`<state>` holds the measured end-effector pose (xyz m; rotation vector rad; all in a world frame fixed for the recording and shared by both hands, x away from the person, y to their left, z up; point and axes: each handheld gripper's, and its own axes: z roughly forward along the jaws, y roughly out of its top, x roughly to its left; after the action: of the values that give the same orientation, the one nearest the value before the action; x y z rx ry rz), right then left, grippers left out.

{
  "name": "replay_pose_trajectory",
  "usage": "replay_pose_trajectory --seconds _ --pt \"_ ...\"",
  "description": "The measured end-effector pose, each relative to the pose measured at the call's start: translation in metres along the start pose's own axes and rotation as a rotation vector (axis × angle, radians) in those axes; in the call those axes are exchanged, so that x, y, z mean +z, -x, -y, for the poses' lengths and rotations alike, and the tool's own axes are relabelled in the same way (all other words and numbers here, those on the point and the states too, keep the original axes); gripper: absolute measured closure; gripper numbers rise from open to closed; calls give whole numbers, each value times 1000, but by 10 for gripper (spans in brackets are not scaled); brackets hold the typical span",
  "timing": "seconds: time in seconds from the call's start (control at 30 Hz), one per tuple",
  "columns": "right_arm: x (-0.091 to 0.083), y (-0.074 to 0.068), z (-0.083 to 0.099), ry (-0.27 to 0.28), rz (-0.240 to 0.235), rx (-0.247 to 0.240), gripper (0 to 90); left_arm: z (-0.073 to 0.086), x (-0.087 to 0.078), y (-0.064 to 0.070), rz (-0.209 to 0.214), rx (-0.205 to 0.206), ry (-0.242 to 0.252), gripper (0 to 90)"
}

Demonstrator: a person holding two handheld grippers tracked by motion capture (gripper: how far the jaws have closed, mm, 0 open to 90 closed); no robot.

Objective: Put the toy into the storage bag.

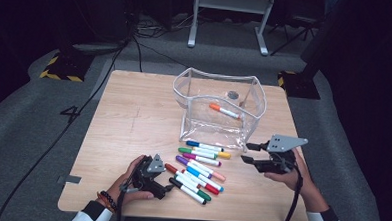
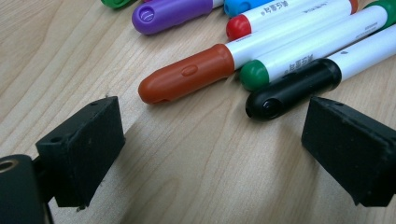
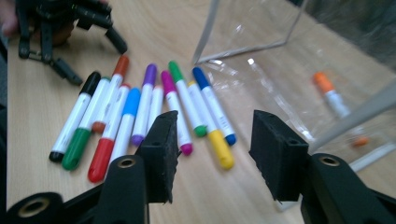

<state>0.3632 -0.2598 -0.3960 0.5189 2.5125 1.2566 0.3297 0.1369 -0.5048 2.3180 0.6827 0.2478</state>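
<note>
**Two open claws flank a row of markers before a clear pouch**

Near the front edge of the pale wood-grain table, the left claw rests low, its two blocky black jaws spread wide with nothing between them. In the left gripper view its jaws frame bare wood, and just beyond them lie the rounded glossy cap of the black-capped white marker and the matte ridged cap of the rust-orange-capped marker, neither touched.

The loose cluster of round plastic markers lies side by side in the front middle of the table, smooth white barrels with coloured caps; about ten can be counted, though overlaps make the number unsure.

Toward the front right, the right claw is held just above the table, its jaws apart and empty, foam-like pads rough at the edges. It points at the cluster's far end, near the yellow-tipped marker.

Beyond, in the middle of the table, stands the transparent soft-plastic pouch with white piping, open at the top, its walls wavy and shiny. One orange-capped white marker lies inside on its floor.

The left half of the table and its far left corner are bare wood.
</note>
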Motion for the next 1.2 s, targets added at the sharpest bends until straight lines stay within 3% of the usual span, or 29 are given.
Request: replay_pose_trajectory --seconds 0.3,0.67,0.8,0.87,1.13,1.2 --pt "51 -18 31 -101 -119 -5 582 0 0 0 0 0 0 61" --pt "102 -26 34 -189 -169 -30 595 0 0 0 2 0 -1 59" --pt "113 -29 33 -205 -162 -50 616 0 0 0 2 0 -1 59" --pt "116 -27 32 -196 -162 -35 647 0 0 0 2 1 -2 59" --pt "114 -22 35 -176 -146 -1 738 0 0 0 2 1 -2 59" --pt "114 -23 35 -183 -136 -25 738 0 0 0 2 0 -1 59"
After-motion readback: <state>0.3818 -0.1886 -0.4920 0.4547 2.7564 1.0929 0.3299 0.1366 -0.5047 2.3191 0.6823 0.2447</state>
